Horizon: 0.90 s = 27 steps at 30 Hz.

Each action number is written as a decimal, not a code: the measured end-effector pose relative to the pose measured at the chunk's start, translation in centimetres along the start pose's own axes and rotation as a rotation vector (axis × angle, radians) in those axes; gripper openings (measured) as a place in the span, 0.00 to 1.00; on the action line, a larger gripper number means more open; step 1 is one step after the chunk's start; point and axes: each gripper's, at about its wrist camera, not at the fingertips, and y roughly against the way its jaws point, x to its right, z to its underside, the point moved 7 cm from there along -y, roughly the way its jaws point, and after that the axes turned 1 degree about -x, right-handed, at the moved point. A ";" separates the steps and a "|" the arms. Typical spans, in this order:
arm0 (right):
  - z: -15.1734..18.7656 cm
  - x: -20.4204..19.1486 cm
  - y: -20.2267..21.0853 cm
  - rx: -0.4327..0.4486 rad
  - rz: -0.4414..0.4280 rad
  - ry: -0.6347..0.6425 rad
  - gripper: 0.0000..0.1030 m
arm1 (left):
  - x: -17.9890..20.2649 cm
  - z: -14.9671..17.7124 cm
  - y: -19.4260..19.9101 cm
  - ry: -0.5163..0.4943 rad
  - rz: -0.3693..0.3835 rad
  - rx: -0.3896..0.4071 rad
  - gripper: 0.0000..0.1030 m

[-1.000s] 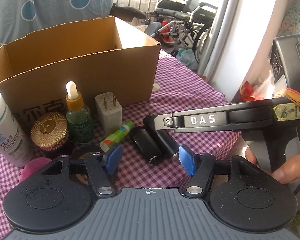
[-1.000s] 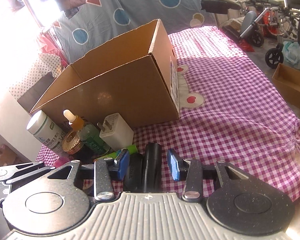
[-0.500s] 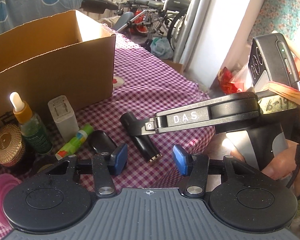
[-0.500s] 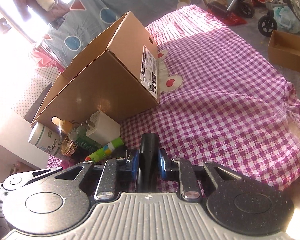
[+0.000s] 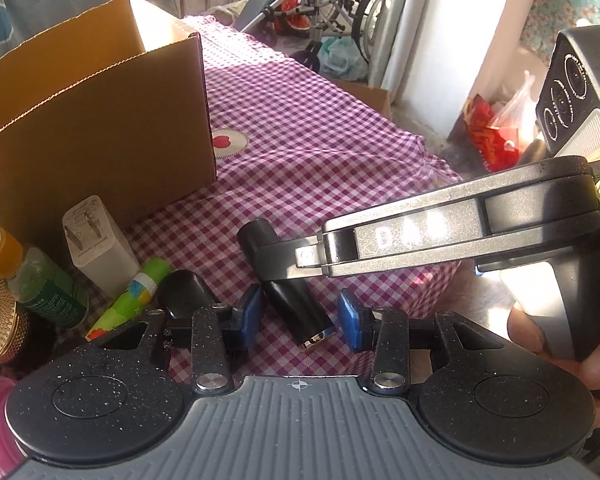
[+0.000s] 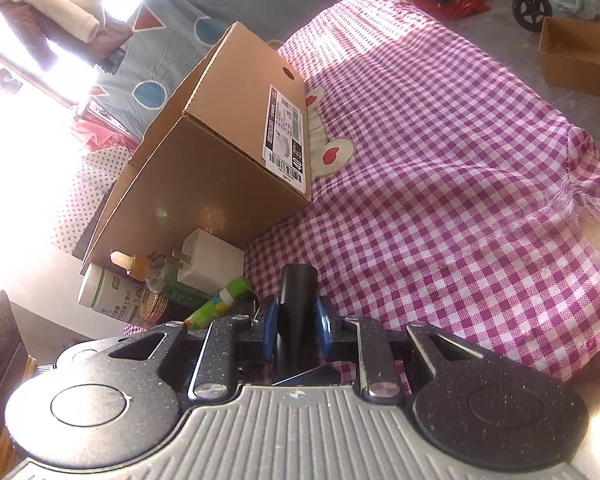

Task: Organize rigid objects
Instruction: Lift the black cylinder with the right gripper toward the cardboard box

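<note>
The right claw (image 6: 296,326) is shut tight on the black tube (image 6: 296,312). The left claw (image 5: 300,316) is closing around its end, nothing pinched yet. The tube could be knocked loose.

Harsh daylight pours in from the window side, and the upper left of the right wrist view is totally blown out to white. Sun stripes fall across the purple-and-white checked tablecloth (image 6: 440,184), while the near face of the brown cardboard box (image 5: 100,128) sits in its own shade. There's glare on the silvery bar of the right gripper (image 5: 296,276), smearing its white lettering. Both fisheye views bend everything hard at the edges, and the corners go soft and dark.
</note>
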 end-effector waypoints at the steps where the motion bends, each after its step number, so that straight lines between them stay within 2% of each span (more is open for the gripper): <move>1: 0.0 -0.1 0.0 0.000 0.006 0.009 0.22 | 0.0 -0.1 -0.1 0.001 -0.007 0.002 0.39; 8: 0.2 -1.3 -0.9 0.019 0.041 0.106 0.23 | -0.2 -0.3 -0.2 0.009 -0.040 0.028 0.38; 12: 0.2 -1.1 -0.9 0.025 0.024 0.080 0.24 | -0.5 -0.4 -0.1 0.019 -0.055 0.039 0.32; 16: 0.3 -1.1 -0.6 0.041 0.015 0.064 0.23 | -0.6 -0.4 0.2 0.020 -0.054 0.046 0.31; 22: 0.3 -2.3 1.1 0.090 0.013 0.074 0.23 | -0.1 -0.8 2.2 0.009 -0.066 0.098 0.28; 27: 0.1 -5.5 3.3 0.148 0.012 0.135 0.23 | -0.1 -1.2 5.5 0.013 -0.082 0.180 0.28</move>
